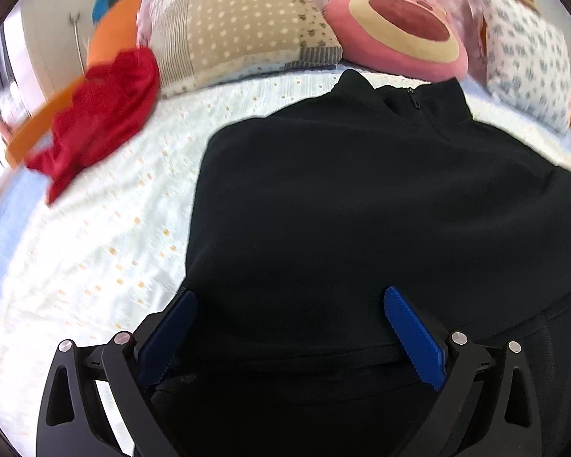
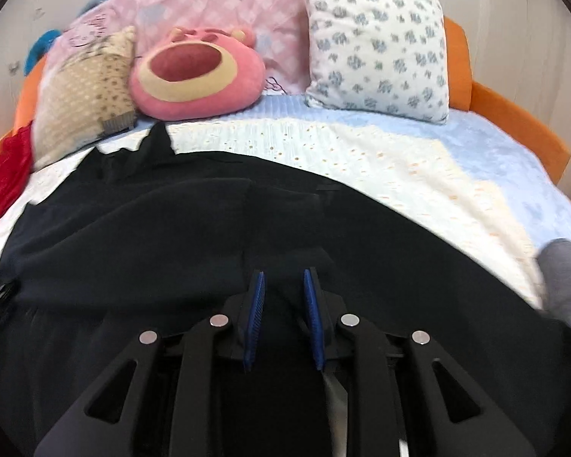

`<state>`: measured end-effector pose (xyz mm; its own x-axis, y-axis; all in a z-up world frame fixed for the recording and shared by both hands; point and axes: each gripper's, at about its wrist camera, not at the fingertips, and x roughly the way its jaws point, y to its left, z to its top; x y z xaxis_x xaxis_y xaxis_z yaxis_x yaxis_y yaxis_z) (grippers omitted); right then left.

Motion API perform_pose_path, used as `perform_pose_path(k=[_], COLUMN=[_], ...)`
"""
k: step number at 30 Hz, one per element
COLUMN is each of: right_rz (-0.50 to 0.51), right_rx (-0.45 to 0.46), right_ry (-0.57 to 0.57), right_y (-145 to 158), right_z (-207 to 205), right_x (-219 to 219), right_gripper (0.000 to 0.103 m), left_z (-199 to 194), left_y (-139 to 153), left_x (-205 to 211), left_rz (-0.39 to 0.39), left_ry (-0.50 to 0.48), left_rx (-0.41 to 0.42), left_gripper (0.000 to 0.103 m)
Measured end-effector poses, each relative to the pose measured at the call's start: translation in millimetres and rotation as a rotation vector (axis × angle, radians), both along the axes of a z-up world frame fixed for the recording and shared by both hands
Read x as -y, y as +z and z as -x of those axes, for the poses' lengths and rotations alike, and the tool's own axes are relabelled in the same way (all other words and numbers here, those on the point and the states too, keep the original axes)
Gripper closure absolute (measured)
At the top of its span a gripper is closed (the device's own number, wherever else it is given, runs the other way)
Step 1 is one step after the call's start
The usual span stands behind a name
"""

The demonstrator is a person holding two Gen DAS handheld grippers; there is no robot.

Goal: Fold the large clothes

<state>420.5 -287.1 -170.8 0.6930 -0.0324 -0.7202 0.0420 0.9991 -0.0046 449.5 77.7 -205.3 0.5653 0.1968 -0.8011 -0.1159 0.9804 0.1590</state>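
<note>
Left wrist view: left gripper (image 1: 289, 337) is spread wide over the black pullover's (image 1: 361, 209) hem on the bed (image 1: 95, 247), gripping nothing. Right gripper (image 2: 284, 318) pinches a narrow fold of it; so thin a bite could slip, skewing the fold.
</note>
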Motion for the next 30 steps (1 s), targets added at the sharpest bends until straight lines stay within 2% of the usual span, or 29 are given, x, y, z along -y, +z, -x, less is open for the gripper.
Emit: perform_pose_path(k=[2,4,5,6,9,12,14,17,20,22,23,30], right_rz=[0.019,0.033,0.04,0.04,0.011,-0.001,-0.008,-0.048,-0.05,-0.057,-0.065,-0.131], right_rx=[0.0,0.01,0.026,0.042,0.05,0.051,0.056,0.062,0.058,0.055,0.054,0.022], right_ry=[0.024,0.024,0.014,0.005,-0.032,-0.071,-0.096,-0.141,-0.165,-0.176,-0.179,-0.222], right_y=[17.8,34.2,42.4,49.6,63.8,70.6,73.5,74.1,70.8,66.7,65.1,50.8], right_z=[35.2,73.5,92.3,109.8,155.6,192.6,214.4,238.9,250.7,257.4,258.5,258.1], right_x=[12.3,33.2,46.6,60.4,104.5,142.0,164.6,195.8,212.7,223.0,226.3,258.9], right_gripper=[0.076,0.048,0.043,0.04,0.04,0.04,0.04,0.04,0.04,0.04,0.04,0.04], left_z=[3.2,8.4,11.0,15.5,28.2,45.1,53.7,62.8,65.7,60.6,55.9,25.4], left_y=[5.0,9.9,12.7,17.2,34.0,60.2,76.4,99.4,106.0,101.7,96.3,38.9], left_x=[13.0,24.9,29.2,38.8,69.5,113.2,142.6,192.6,227.0,254.0,267.3,323.3], left_rz=[-0.097,-0.157,-0.161,-0.158,-0.143,-0.08,-0.006,0.156,0.28,0.368,0.387,0.425], left_ry=[0.003,0.014,0.013,0.008,-0.014,-0.094,-0.164,-0.265,-0.314,-0.362,-0.376,-0.373], left_rx=[0.017,0.02,0.02,0.014,0.016,0.08,0.108,0.151,0.185,0.19,0.177,0.025], left_gripper=[0.003,0.003,0.003,0.003,0.003,0.003,0.003,0.003,0.003,0.003,0.003,0.003])
